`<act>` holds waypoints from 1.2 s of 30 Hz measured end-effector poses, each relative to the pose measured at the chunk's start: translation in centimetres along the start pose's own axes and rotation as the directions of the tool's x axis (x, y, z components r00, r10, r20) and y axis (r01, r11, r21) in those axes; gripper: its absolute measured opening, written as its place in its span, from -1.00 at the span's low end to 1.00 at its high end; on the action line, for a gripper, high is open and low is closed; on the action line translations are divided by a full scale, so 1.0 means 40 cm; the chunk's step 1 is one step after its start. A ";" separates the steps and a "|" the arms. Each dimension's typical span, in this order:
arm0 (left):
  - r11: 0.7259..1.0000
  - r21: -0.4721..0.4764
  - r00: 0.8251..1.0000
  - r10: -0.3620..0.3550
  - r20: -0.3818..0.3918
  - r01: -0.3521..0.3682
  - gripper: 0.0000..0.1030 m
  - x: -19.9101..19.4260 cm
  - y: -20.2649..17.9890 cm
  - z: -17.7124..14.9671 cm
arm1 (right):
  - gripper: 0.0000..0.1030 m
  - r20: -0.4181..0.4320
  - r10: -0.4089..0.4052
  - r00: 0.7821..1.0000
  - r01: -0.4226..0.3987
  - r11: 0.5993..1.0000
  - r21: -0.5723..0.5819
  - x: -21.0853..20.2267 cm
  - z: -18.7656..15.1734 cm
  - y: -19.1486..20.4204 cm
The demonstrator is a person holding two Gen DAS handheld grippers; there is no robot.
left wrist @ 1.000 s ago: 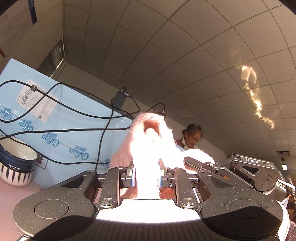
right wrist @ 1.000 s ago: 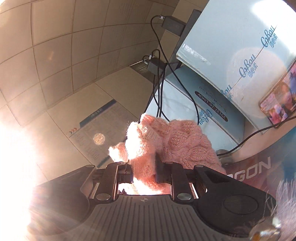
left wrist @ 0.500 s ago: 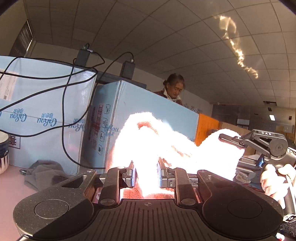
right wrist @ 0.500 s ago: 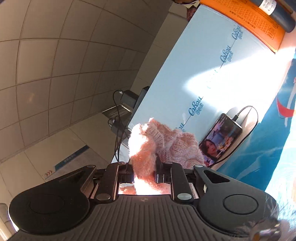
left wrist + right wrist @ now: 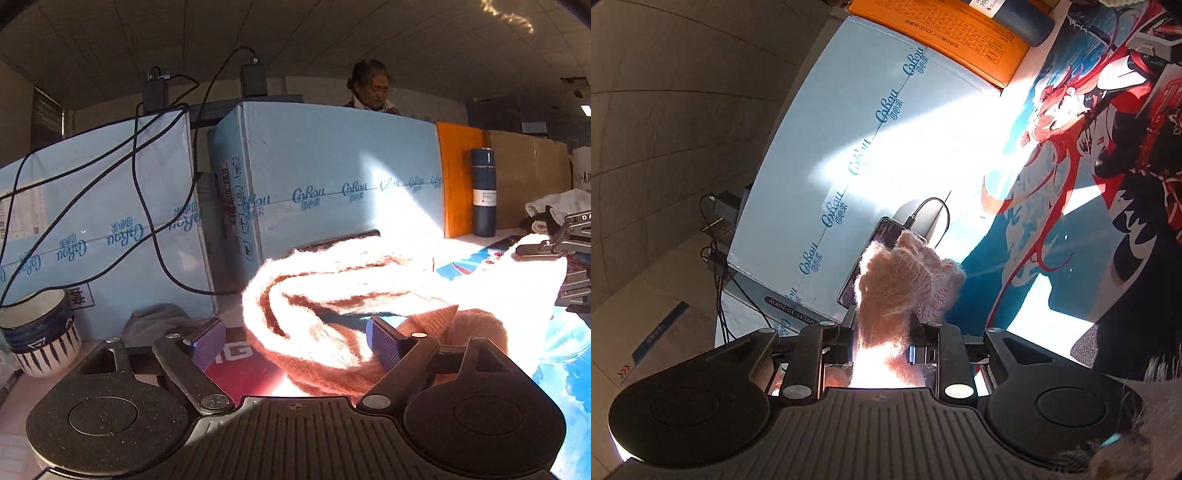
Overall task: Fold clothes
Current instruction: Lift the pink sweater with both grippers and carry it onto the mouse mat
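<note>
A pink knitted garment lies in a loose roll on the printed mat. My left gripper is open, its blue pads spread wide, the garment's near edge lying between them. My right gripper is shut on a bunch of the same pink knit, held above the mat. The right gripper also shows at the right edge of the left wrist view, pinching the garment's far end.
Light blue cardboard boxes with black cables stand behind. A striped bowl sits at left, a grey cloth beside it. A dark flask and orange box stand at right. A phone leans on a box. A person stands behind.
My left gripper has come down to the mat and opened, letting go of the garment. My right gripper has swung down towards the mat, still shut on the knit.
</note>
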State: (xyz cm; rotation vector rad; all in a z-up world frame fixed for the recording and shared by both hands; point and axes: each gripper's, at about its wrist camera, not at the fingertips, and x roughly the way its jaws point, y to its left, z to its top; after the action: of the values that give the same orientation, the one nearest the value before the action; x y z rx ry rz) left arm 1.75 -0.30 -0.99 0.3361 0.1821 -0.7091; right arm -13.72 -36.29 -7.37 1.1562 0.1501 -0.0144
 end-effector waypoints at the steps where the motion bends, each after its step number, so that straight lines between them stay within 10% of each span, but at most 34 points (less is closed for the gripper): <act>1: 0.998 0.063 1.000 0.021 -0.001 -0.021 0.73 0.004 -0.019 0.006 | 0.14 -0.002 0.010 1.000 -0.009 1.000 0.022 -0.002 0.001 -0.007; 8: 0.880 0.474 0.999 0.024 -0.029 -0.007 0.83 0.051 -0.135 0.055 | 0.19 -0.007 0.100 0.995 -0.097 0.983 0.156 -0.021 0.004 -0.040; 14: 0.841 0.541 0.994 0.032 -0.101 0.028 0.82 0.099 -0.198 0.043 | 0.18 -0.030 0.106 0.994 -0.100 0.984 0.148 -0.018 0.003 -0.035; 18: 0.857 0.515 0.992 0.062 -0.113 0.005 0.53 0.102 -0.200 0.041 | 0.12 -0.044 0.097 0.994 -0.090 0.986 0.139 -0.016 0.001 -0.034; 23: 0.895 0.445 0.983 0.116 -0.141 -0.042 -0.35 0.103 -0.179 0.046 | -0.14 -0.063 0.050 0.997 -0.044 0.994 0.103 -0.006 -0.004 -0.028; 27: 0.920 0.360 0.974 0.205 -0.099 -0.157 -0.56 0.076 -0.140 0.053 | -0.61 -0.059 -0.017 0.998 0.014 0.998 -0.063 0.007 -0.002 0.019; 36: 0.926 0.119 0.926 0.369 -0.076 -0.359 -0.64 -0.006 0.000 0.053 | -0.73 -0.049 -0.064 0.997 0.038 0.908 -0.417 0.102 0.106 0.154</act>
State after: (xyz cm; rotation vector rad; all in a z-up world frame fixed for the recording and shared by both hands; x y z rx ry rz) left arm 1.68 -0.92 1.04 0.4899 0.1688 -0.3334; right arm -8.65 -37.42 -0.62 0.7252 0.2267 0.0069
